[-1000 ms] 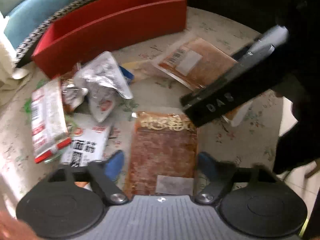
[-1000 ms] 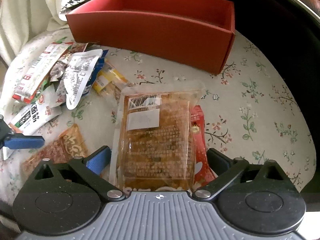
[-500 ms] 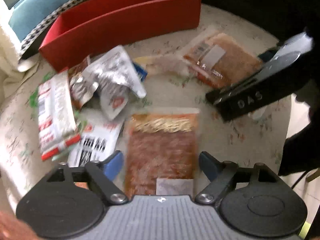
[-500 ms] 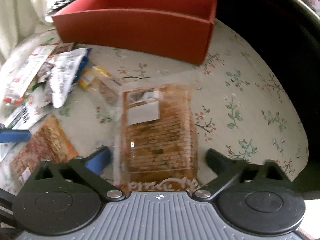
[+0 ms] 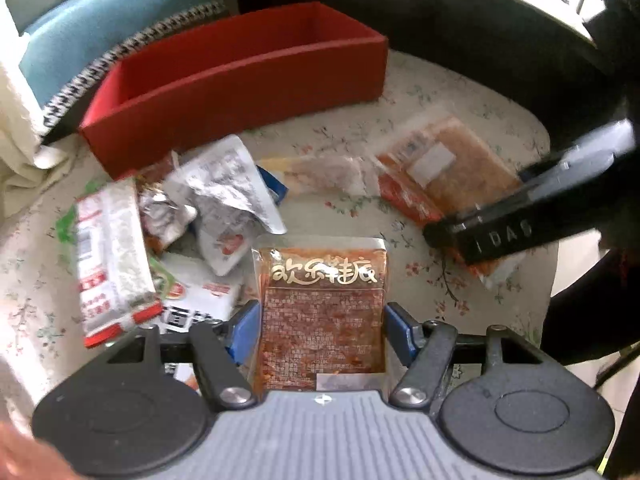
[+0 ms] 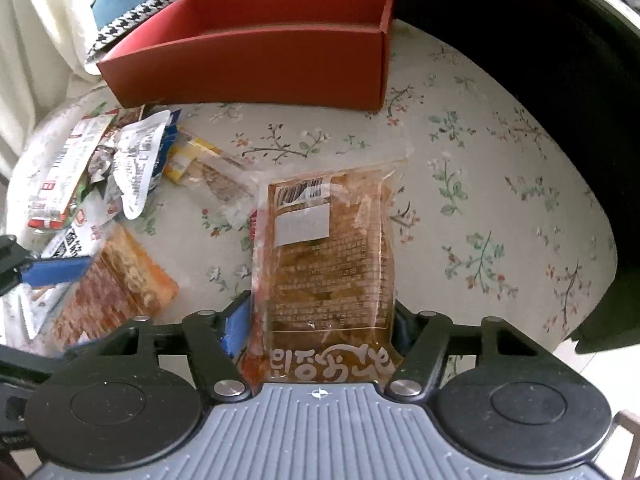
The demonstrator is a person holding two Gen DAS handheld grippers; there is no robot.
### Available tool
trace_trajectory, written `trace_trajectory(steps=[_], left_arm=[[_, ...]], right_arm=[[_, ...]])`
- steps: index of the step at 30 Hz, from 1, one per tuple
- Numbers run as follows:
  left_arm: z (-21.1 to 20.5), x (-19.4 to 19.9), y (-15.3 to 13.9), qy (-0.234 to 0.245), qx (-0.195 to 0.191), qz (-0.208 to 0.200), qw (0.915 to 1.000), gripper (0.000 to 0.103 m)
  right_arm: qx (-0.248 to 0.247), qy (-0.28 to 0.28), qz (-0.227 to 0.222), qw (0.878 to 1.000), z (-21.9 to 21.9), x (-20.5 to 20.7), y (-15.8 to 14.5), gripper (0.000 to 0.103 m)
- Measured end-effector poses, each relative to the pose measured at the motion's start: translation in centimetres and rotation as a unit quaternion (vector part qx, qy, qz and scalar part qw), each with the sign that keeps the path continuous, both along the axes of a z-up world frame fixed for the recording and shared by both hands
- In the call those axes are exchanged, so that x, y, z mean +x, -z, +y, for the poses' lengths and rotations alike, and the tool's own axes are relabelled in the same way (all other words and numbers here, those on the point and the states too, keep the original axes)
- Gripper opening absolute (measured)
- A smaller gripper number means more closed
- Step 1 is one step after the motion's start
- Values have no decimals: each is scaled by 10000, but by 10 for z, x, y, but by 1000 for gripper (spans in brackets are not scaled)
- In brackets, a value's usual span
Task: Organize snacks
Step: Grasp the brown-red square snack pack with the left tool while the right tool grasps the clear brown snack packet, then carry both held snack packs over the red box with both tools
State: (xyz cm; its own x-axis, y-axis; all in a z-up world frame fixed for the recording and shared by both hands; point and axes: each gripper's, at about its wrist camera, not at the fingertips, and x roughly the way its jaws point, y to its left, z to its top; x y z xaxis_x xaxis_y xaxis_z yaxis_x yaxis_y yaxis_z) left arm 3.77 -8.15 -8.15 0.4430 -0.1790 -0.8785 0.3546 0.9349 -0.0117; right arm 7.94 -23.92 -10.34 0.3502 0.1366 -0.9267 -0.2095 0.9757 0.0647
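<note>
Both tools have just closed: the left tool (image 5: pixel 320 330) clamps the red spicy packet (image 5: pixel 322 312), the right tool (image 6: pixel 320 324) clamps the brown packet (image 6: pixel 328 256) (each low over the floral table (image 6: pixel 480 208)), near the red box (image 6: pixel 256 60).

A flowery cloth (image 6: pixel 460 128) covers the counter. Behind it are a blue cushion (image 5: pixel 100 36) and a black-and-white checked cloth (image 6: pixel 132 20).

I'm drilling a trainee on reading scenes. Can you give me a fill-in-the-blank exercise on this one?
1. The long box behind the snacks is ____.
2. The packet between the left gripper fingers bears ____ lettering.
3. The white label lies on the packet in the ____ gripper.

Missing: red; gold; right
</note>
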Motion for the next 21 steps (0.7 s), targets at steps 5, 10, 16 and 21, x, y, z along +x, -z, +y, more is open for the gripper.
trace_trajectory(steps=[5, 10, 16, 21], left_arm=[[11, -8, -15, -360, 201, -179, 9990, 59], [8, -9, -26, -369, 186, -250, 9988, 59], [12, 12, -19, -308, -76, -61, 9995, 59], [27, 29, -28, -469, -190, -147, 9986, 59]], right_arm=[[203, -98, -106, 9997, 7, -5, -13, 69], [438, 34, -252, 9987, -1, -15, -27, 63], [412, 17, -278, 9988, 2, -6, -29, 60], [591, 98, -273, 9978, 2, 2, -29, 60]])
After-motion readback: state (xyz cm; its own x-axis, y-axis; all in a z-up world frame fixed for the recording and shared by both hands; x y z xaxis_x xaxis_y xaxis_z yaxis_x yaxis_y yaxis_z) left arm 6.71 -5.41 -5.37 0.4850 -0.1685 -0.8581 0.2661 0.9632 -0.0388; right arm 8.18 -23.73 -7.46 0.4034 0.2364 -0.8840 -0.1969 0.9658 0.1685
